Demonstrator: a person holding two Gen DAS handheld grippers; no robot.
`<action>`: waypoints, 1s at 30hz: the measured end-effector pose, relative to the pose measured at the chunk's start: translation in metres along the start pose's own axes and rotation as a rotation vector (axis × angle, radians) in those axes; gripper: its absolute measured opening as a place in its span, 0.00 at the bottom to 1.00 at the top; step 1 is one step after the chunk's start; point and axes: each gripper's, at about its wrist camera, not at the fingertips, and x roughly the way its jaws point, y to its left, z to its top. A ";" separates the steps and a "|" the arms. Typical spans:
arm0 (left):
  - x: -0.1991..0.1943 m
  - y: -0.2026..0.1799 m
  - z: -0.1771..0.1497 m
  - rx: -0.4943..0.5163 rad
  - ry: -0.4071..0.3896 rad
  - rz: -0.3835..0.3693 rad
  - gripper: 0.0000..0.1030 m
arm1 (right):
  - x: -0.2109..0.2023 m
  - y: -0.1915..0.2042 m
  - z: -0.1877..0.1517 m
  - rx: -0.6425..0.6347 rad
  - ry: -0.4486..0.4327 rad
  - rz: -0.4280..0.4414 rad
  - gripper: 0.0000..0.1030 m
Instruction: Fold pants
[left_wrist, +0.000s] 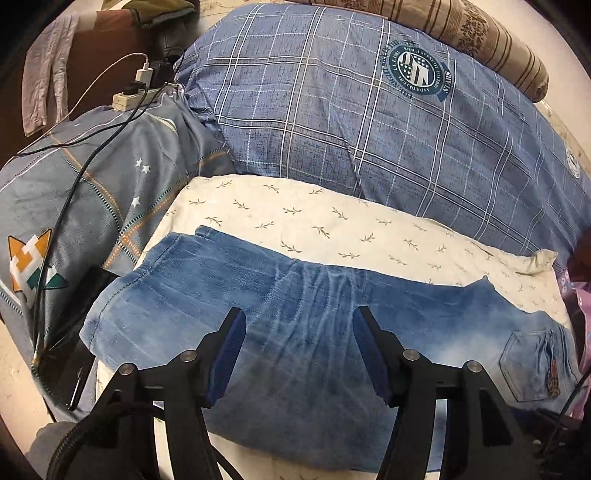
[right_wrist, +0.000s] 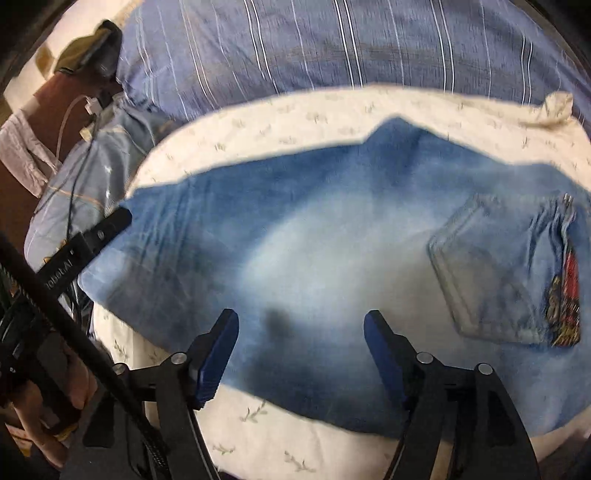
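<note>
Left wrist view: the left gripper (left_wrist: 299, 350) hangs with its blue-padded fingers spread apart and nothing between them, just above the middle of the jeans (left_wrist: 280, 332). In the right wrist view the right gripper (right_wrist: 301, 354) is likewise spread and empty, over the near edge of the jeans (right_wrist: 314, 240), with the back pocket (right_wrist: 495, 273) off to its right; that picture is smeared, so fine detail is lost.

The jeans appear already folded lengthwise, lying across the white leaf-print cloth (left_wrist: 295, 214) on the bed, hems toward its left edge, waist toward its right. The blue plaid quilt (left_wrist: 369, 122) is bunched along the far side.

Judging from this, the next fold is end to end. It would go best with each gripper pinching all layers at one end's two corners, lifting only slightly, carrying that end straight across, aligning the edges before letting go, and keeping clear of the charger cables (left_wrist: 74, 177) at the left edge.
</note>
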 end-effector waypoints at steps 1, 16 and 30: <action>0.003 -0.001 0.001 -0.003 0.002 0.003 0.59 | 0.001 0.002 -0.001 -0.003 0.022 -0.001 0.76; 0.009 -0.025 -0.003 0.049 0.070 -0.074 0.59 | 0.001 0.005 -0.013 -0.017 0.157 -0.096 0.83; 0.010 -0.025 -0.003 0.032 0.086 -0.083 0.59 | 0.005 0.004 -0.011 -0.014 0.174 -0.081 0.83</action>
